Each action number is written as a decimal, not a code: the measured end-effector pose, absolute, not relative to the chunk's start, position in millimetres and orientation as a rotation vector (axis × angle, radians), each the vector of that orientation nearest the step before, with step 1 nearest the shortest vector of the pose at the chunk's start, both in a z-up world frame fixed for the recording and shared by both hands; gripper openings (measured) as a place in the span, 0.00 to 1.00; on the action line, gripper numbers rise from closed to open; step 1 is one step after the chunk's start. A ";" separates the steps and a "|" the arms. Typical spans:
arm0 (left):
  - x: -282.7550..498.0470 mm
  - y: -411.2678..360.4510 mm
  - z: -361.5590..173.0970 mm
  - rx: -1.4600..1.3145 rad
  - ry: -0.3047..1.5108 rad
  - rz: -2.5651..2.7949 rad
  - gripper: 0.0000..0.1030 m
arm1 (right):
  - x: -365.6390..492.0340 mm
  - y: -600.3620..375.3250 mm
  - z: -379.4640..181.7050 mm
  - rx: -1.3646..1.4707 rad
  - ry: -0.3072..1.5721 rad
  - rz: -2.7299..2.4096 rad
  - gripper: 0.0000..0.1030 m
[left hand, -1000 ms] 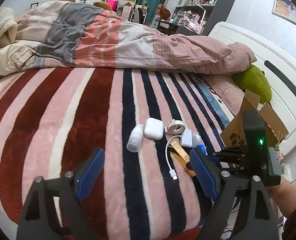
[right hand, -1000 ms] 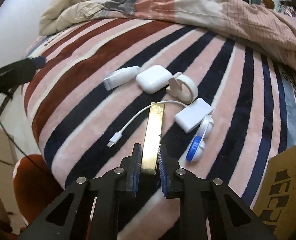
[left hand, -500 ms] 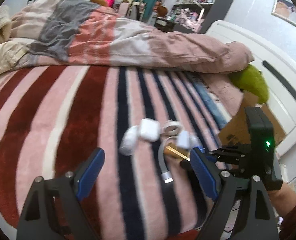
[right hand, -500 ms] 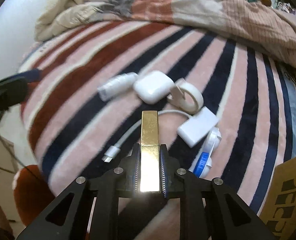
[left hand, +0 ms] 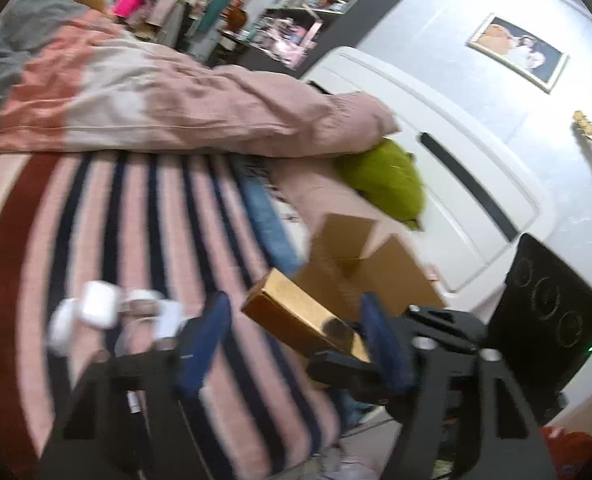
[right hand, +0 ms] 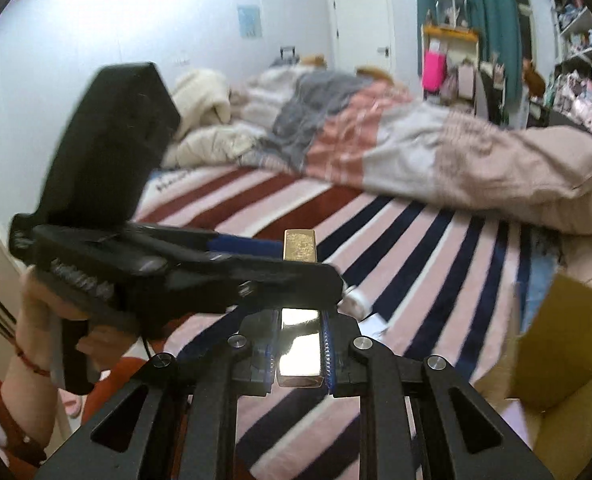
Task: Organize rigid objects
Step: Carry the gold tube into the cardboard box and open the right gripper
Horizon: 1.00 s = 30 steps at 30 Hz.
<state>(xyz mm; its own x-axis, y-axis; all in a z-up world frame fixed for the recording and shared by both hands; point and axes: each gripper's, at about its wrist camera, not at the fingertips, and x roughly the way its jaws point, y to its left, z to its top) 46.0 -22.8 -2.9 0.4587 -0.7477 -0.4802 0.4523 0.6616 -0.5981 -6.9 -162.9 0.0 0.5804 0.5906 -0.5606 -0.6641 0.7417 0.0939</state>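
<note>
1. The striped blanket (left hand: 108, 220) is covering the bed and filling most of both views, with a rumpled pink and grey duvet (right hand: 395, 148) lying across its far side.
2. A cardboard box (left hand: 359, 276) is sitting open at the bed's edge, next to a green cushion (left hand: 387, 180).
3. The left gripper (left hand: 296, 344) is hovering low over the blanket with its blue-padded jaws spread wide and gripping nothing; in the right wrist view its black body is crossing in front of the bar.
4. The right gripper (right hand: 299, 344) is clenching the gold bar (right hand: 299, 320) near one end, lifted clear of the blanket. In the left wrist view the bar is showing between the left fingers, tilted, in front of the box.
5. A blurred cluster of small white items (left hand: 96, 312), including an earbud case, is lying on the blanket to the left of the left gripper.
</note>
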 end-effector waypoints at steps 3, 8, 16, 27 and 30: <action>48.0 -51.5 9.7 -0.393 0.788 -0.811 0.37 | -11.9 -187.3 8.4 -0.110 0.572 0.708 0.13; 61.0 -108.0 26.4 -0.304 0.810 -0.838 0.34 | -8.7 -232.0 14.4 -0.078 0.555 0.640 0.13; 84.4 -215.1 33.6 -0.085 0.887 -0.891 0.31 | 8.9 -306.8 13.1 -0.004 0.610 0.483 0.13; 94.5 -255.2 -0.7 0.083 0.998 -0.874 0.37 | 34.4 -331.8 -18.5 -0.029 0.820 0.408 0.13; 90.7 -250.0 1.8 0.120 0.977 -0.808 0.64 | 37.8 -331.3 -25.7 -0.034 0.860 0.392 0.15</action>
